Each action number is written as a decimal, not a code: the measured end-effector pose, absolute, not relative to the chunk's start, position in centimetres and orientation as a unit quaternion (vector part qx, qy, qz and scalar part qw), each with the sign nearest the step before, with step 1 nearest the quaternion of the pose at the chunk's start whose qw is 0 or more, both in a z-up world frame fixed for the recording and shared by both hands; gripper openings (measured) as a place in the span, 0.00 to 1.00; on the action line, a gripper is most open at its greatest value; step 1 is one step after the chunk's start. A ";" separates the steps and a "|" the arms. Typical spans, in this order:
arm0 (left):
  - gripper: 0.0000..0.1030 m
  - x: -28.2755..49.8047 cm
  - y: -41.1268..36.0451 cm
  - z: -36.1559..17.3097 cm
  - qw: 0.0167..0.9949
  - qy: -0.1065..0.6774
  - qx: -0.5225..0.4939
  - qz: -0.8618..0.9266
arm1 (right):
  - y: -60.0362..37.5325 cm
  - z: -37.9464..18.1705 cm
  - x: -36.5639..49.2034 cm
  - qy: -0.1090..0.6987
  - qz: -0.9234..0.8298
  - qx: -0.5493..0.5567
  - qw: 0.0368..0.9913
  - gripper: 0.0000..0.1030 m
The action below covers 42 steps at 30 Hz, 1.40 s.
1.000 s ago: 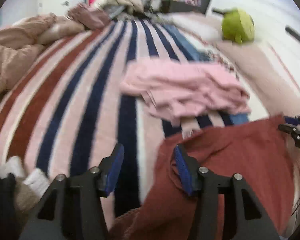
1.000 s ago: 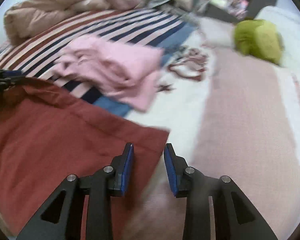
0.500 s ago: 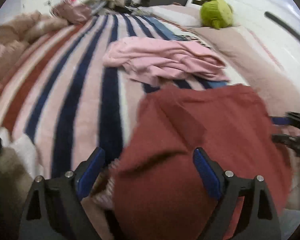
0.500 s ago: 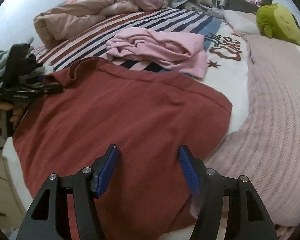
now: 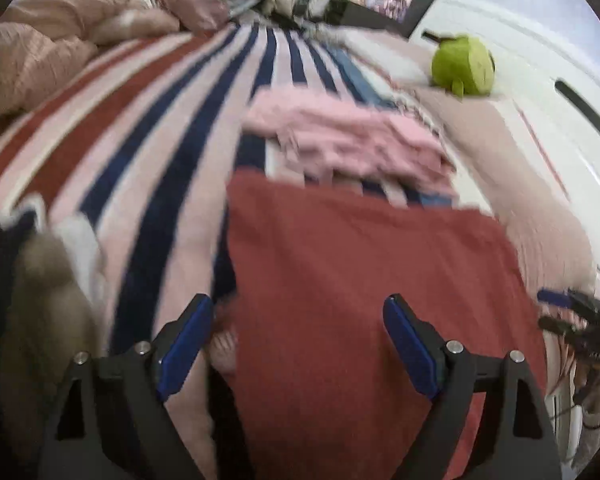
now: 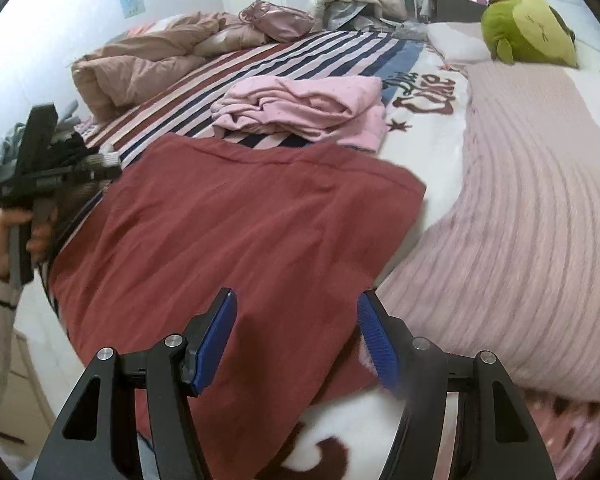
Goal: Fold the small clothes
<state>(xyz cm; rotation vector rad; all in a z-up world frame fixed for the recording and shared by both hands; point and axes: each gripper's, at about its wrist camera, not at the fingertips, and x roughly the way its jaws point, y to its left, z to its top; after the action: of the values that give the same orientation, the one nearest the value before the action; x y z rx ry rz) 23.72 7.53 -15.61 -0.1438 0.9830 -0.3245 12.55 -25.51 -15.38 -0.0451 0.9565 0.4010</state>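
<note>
A rust-red garment (image 6: 236, 232) lies spread flat on the bed; it also shows in the left wrist view (image 5: 360, 280). My left gripper (image 5: 298, 324) is open and empty, hovering over the garment's near left edge. My right gripper (image 6: 296, 320) is open and empty over the garment's near right part. The left gripper also shows in the right wrist view (image 6: 100, 172), held by a hand at the garment's left side. The right gripper's tips show at the right edge of the left wrist view (image 5: 560, 308). A crumpled pink garment (image 6: 304, 108) lies beyond the red one.
The bed has a striped blanket (image 5: 148, 152) and a pink ribbed blanket (image 6: 532, 216) on the right. A green plush toy (image 6: 528, 32) sits by the pillow. A bunched tan duvet (image 6: 140, 64) lies at the far left. Socks and dark clothes (image 5: 40, 264) lie left.
Both grippers opened wide and let go of the red garment, which now lies flatter on the bed. Both have drawn back toward the near edge.
</note>
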 end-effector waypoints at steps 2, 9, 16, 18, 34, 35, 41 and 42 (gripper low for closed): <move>0.82 23.5 7.1 -16.9 0.858 0.487 -0.057 -0.152 | -25.8 -16.3 12.4 0.463 0.194 0.000 0.865 0.57; 0.36 24.5 5.4 -18.5 0.823 0.491 -0.154 -0.238 | -27.7 -18.9 12.0 0.469 0.233 0.113 0.844 0.63; 0.51 21.9 5.4 -15.9 0.841 0.480 -0.106 -0.225 | -29.4 -17.9 10.1 0.450 0.216 0.140 0.855 0.61; 0.72 20.1 6.4 -15.2 0.852 0.472 -0.085 -0.209 | -29.8 -17.7 9.6 0.455 0.203 0.127 0.858 0.62; 0.86 7.4 8.6 -18.3 0.835 0.467 -0.182 -0.226 | -19.1 -13.2 6.0 0.406 0.341 -0.021 0.847 0.11; 0.87 7.6 8.3 -18.5 0.838 0.463 -0.186 -0.220 | -17.9 -13.4 5.9 0.412 0.357 -0.035 0.837 0.11; 0.88 9.3 7.3 -18.7 0.855 0.416 -0.244 -0.188 | -13.9 -15.9 5.5 0.446 0.385 -0.089 0.803 0.11; 0.87 9.8 6.8 -18.7 0.859 0.413 -0.240 -0.186 | -13.6 -16.4 5.4 0.451 0.388 -0.090 0.799 0.11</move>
<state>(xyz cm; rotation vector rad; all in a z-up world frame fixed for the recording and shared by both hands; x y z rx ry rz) 9.75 6.76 -18.66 -0.5039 0.8672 -0.3903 5.41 -13.57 -16.38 -0.1933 0.9675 0.8319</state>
